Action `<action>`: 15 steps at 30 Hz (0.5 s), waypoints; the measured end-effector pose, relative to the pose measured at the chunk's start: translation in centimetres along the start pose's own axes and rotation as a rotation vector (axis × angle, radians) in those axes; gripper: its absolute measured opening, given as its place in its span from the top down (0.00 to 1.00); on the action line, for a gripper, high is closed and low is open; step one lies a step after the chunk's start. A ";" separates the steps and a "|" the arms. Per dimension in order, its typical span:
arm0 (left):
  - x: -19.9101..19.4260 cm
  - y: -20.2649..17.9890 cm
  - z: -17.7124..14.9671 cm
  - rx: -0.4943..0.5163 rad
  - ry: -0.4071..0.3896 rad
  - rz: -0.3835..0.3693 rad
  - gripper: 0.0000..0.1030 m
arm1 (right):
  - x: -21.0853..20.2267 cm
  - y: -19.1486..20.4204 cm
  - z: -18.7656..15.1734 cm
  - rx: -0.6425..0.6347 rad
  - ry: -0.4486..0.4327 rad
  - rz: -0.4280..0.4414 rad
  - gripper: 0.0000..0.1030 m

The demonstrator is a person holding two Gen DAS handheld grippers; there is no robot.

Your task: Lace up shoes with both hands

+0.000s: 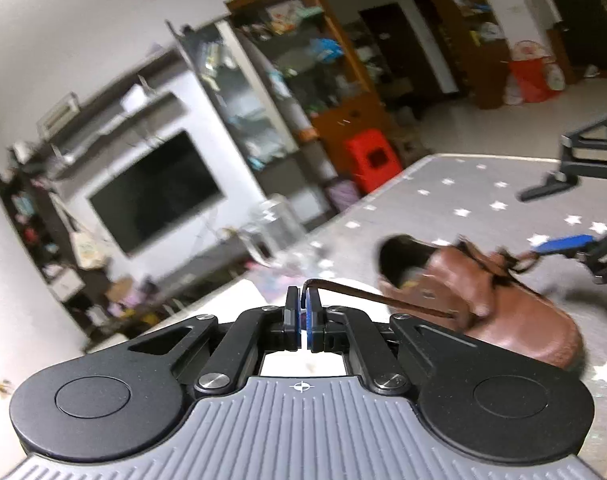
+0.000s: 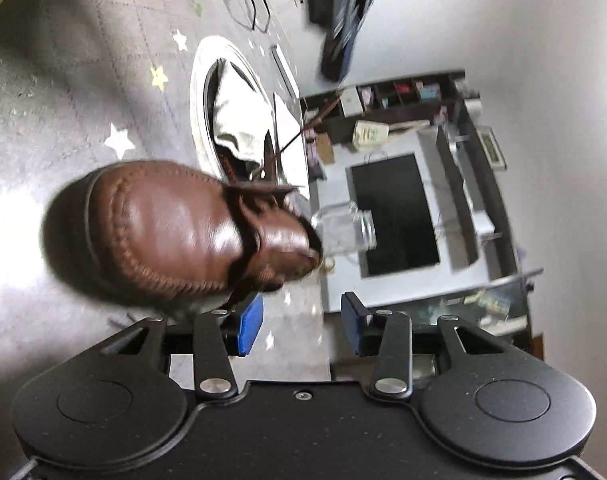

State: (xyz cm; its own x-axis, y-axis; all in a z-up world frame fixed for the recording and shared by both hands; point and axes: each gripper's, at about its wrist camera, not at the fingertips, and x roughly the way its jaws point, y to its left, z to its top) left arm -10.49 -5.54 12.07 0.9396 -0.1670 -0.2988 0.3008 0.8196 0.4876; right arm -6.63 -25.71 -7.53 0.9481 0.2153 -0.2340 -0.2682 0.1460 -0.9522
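I hold the left gripper (image 1: 303, 312) clamped on one lace (image 1: 379, 300), taut to the shoe (image 2: 175, 232) on the mat (image 2: 63, 80). My right gripper (image 2: 299, 324) gapes wide, empty, beside the shoe. No knot visible; I judge tying remains.

- The shoe (image 2: 175, 228) you worked on looked like glossy brown leather — smooth, with raised stitching round the toe.
- Its lace (image 1: 379, 300) was a thin, matt brown cord.
- Your left gripper (image 1: 303, 316) was matt black metal or plastic, with shiny rivets.
- The table cover (image 1: 483, 200) looked like matt grey cloth, star-printed.
- The jar (image 2: 347, 228) was clear glass.
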 end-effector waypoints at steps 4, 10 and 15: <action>-0.9 1.5 1.2 -0.015 -0.016 0.040 0.98 | -1.2 0.4 -0.5 0.044 0.018 0.016 0.56; -0.5 1.4 2.0 0.023 0.000 0.041 0.97 | -1.6 0.8 -0.8 0.095 0.018 0.048 0.56; 0.4 0.4 1.7 0.066 0.040 0.029 0.96 | -1.5 1.7 -1.4 0.097 0.030 0.091 0.56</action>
State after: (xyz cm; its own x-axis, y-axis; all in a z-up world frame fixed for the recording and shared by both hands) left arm -9.72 -6.18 13.54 0.9411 -0.1211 -0.3157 0.2853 0.7856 0.5491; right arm -8.29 -27.16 -9.12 0.9234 0.2033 -0.3256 -0.3671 0.2200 -0.9038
